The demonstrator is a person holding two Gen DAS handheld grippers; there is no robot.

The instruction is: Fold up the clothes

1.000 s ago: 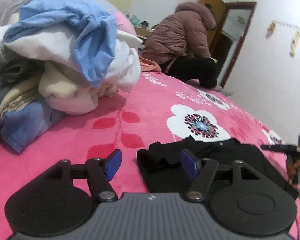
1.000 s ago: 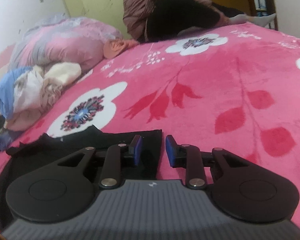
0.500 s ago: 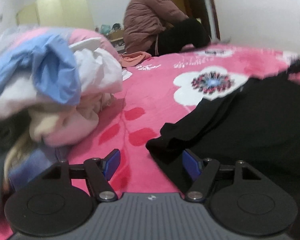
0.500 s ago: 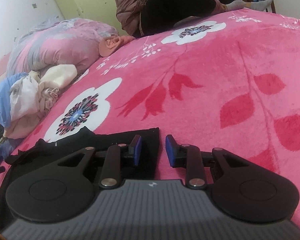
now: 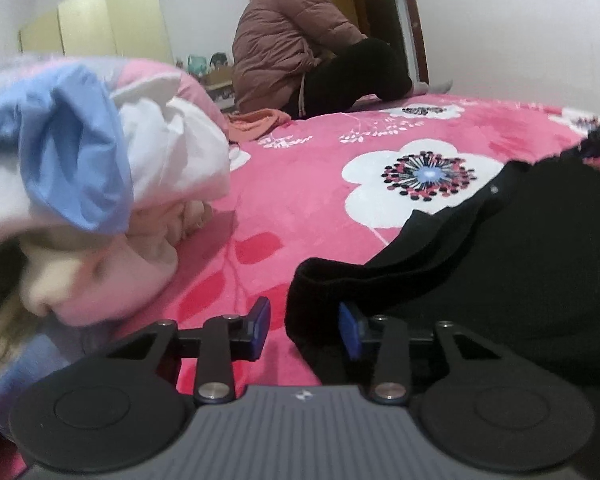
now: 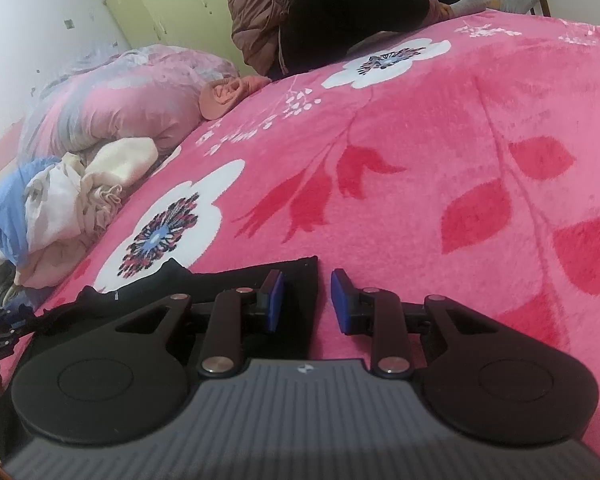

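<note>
A black garment (image 5: 520,260) lies spread on the pink flowered blanket (image 5: 308,184). My left gripper (image 5: 304,330) is open and low over the blanket. The garment's thick near-left corner sits between its blue pads, close to the right pad (image 5: 348,332). In the right wrist view the same black garment (image 6: 236,280) lies under and left of my right gripper (image 6: 308,304). That gripper is open, and the garment's right edge runs up through the gap between its pads. Neither pair of pads presses the cloth.
A heap of unfolded clothes (image 5: 80,160) in blue, white and cream lies just left of the left gripper, also seen as the heap (image 6: 60,216). A rolled pink quilt (image 6: 132,100) lies behind it. A person in a brown puffer jacket (image 5: 292,40) sits at the bed's far edge.
The left gripper has swung and dropped toward the garment's corner, and its jaws have narrowed around it. The right gripper has stayed at the garment's right edge, with the same gap.
</note>
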